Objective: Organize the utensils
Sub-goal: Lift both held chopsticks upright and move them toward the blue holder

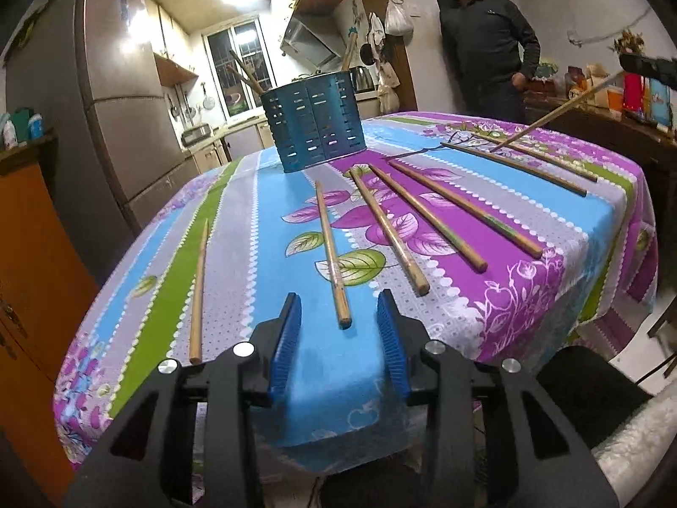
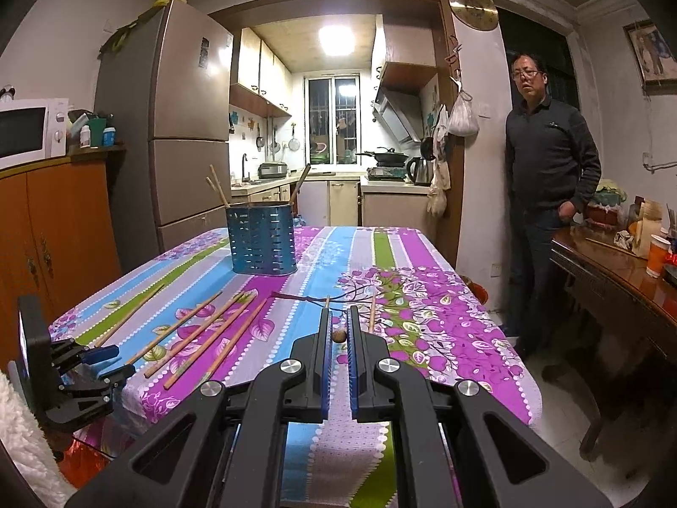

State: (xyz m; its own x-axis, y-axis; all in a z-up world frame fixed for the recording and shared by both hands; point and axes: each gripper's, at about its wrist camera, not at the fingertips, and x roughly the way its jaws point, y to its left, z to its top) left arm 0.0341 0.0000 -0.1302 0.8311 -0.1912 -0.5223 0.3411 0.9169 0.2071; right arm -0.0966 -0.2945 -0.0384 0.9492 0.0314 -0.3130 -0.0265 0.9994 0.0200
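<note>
Left hand-held gripper (image 1: pixel 338 309) low at the bottom centre of its frame, jaws spread and pinching nothing, the near end of one chopstick (image 1: pixel 332 254) lying on the desk (image 1: pixel 237 228) just ahead between the blue pads (image 1: pixel 287 338). Right hand-held gripper (image 2: pixel 338 317) at lower centre of its own frame, jaws pressed together on a chopstick (image 2: pixel 338 334), its butt end showing between them. More chopsticks (image 1: pixel 436 216) scattered mid-frame; blue holder (image 1: pixel 313 122) upright beyond, upper centre, with several sticks inside.
</note>
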